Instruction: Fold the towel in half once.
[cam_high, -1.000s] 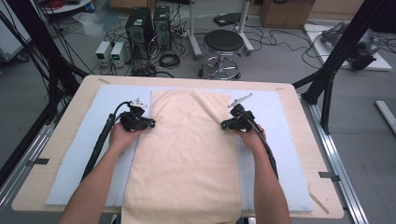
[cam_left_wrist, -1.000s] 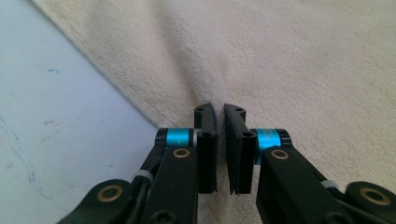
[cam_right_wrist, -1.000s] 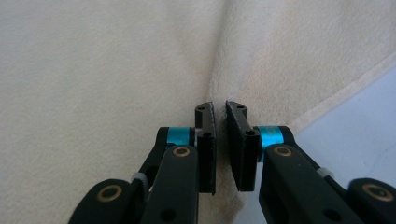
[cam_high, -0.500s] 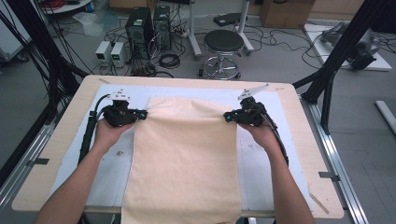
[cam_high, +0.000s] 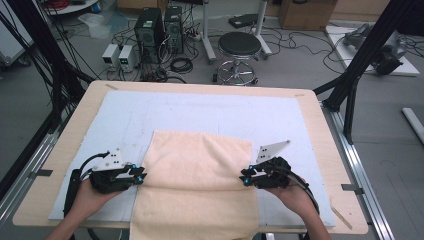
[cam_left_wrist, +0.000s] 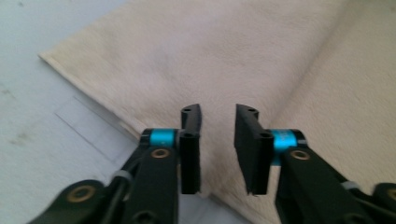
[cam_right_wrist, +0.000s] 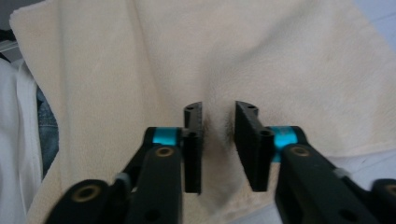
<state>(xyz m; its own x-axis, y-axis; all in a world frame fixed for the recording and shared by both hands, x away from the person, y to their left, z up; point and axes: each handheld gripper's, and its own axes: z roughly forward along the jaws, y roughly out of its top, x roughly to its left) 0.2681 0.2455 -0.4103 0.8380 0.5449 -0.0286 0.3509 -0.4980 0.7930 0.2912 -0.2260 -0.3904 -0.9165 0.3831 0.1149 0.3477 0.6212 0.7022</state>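
A cream towel (cam_high: 200, 170) lies folded on the pale blue mat (cam_high: 210, 112), and its near end hangs over the table's front edge. My left gripper (cam_high: 139, 176) sits at the fold's left edge and my right gripper (cam_high: 245, 178) at its right edge, both pointing inward. The left gripper view has the left gripper (cam_left_wrist: 217, 140) with a gap between its jaws above the towel (cam_left_wrist: 187, 60) edge. In the right gripper view the right gripper (cam_right_wrist: 218, 140) stands parted over a small pucker of towel (cam_right_wrist: 261, 51). Both pairs of jaws have just been opening, and no pad presses on cloth.
The mat covers a wooden table (cam_high: 320, 125) with bare margins left and right. Beyond the far edge stand a black stool (cam_high: 240, 47), computer cases (cam_high: 160, 25) and loose cables. Black frame posts (cam_high: 360, 65) rise at the right. A person's white clothing (cam_right_wrist: 14, 140) is at the towel's hanging end.
Both hands have come from the table's middle toward its front, dragging the towel's far edge over itself into a fold. The jaws, shut on the cloth before, now stand apart.
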